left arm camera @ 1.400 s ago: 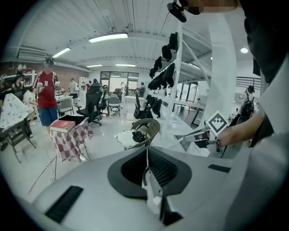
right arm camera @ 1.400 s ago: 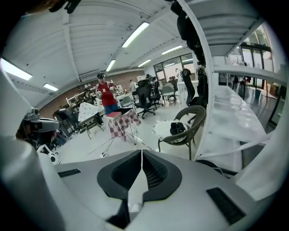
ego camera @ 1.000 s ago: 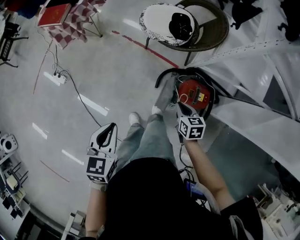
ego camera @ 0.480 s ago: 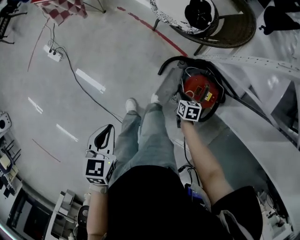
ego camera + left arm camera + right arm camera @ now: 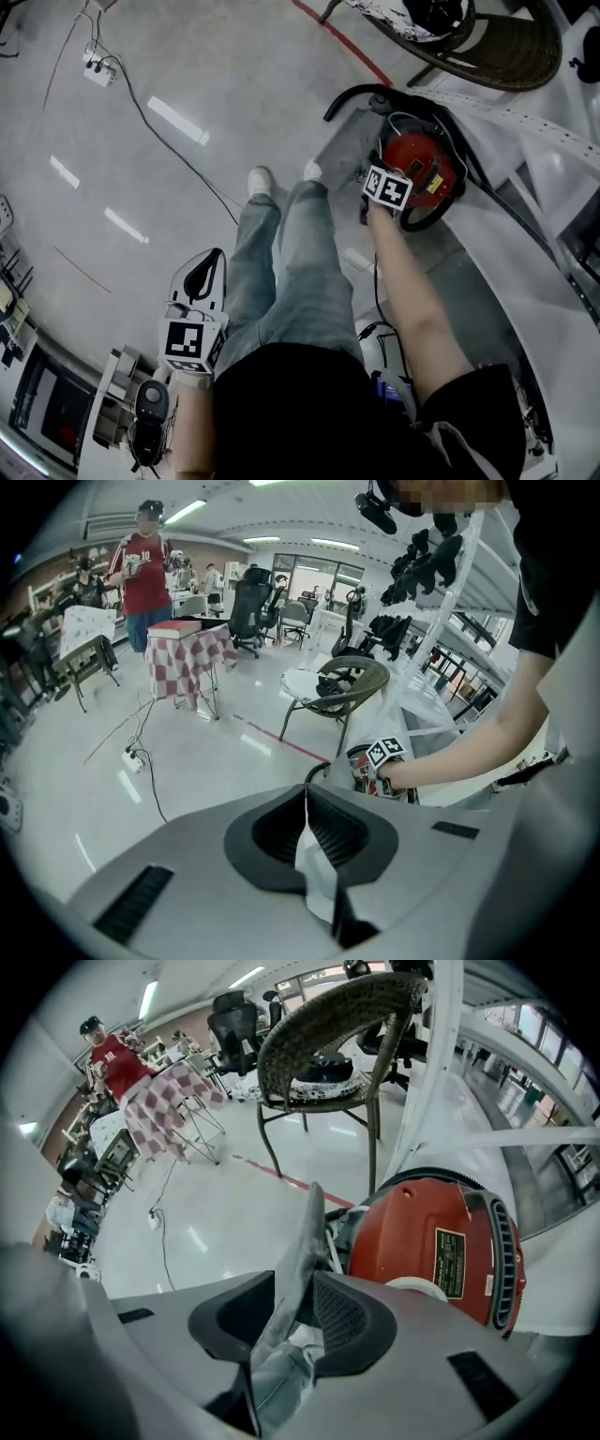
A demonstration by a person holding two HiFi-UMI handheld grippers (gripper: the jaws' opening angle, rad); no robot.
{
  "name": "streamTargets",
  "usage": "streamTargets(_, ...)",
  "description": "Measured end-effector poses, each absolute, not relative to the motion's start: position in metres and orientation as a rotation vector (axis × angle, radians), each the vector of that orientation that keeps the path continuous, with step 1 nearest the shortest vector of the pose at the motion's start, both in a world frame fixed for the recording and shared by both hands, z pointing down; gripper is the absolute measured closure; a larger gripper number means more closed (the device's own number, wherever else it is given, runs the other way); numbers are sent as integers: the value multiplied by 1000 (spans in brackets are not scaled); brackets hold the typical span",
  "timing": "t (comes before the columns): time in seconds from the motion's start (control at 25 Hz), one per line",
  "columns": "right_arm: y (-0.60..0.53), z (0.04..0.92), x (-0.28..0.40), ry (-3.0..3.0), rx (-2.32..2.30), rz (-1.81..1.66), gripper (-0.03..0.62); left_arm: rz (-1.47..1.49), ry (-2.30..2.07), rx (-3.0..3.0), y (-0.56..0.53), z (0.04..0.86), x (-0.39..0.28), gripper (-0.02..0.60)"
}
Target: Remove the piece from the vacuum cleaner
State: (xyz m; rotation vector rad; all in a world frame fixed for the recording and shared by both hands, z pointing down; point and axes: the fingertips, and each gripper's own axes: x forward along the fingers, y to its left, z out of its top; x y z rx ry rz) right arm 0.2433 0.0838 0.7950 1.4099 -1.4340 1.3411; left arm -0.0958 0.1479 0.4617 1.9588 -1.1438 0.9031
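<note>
The red canister vacuum cleaner (image 5: 427, 173) lies on the floor against the white shelving, with a black hose (image 5: 361, 94) looped round it. A flat grey piece (image 5: 339, 161) leans at its left side. My right gripper (image 5: 386, 183) points steeply down right beside the red body (image 5: 441, 1241). Its jaws have just been opening, and the thin edge of the grey piece (image 5: 305, 1232) stands in the gap of this right gripper (image 5: 295, 1283). The left gripper (image 5: 211, 258) hangs off to the left over bare floor. This left gripper (image 5: 306, 794) has its tips together, with nothing in them.
A wicker chair (image 5: 506, 47) stands behind the vacuum. White shelving and plastic sheeting (image 5: 534, 244) run along the right. The person's legs (image 5: 291, 272) are between the grippers. A power strip with cable (image 5: 98, 70) lies far left. A checked-cloth table (image 5: 187, 653) and a bystander (image 5: 145, 569) are farther off.
The right gripper has sunk from above the vacuum down to its red body. The left gripper has dropped lower too. The camera has tipped further down.
</note>
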Motion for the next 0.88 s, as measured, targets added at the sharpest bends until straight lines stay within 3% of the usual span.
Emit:
streamTargets(0.48,82,825,246,-1312,1475,1289,437,926,-1190,1895,159,483,-109,561)
streamTargets(0.68,84,826,253,-1253,1480,1261,505,937,-1163,1892,163,489,-108,561)
streamTargets(0.88,84,824,254,-1274,1487,1232,514,951,-1143,1898,164,491,-109,561)
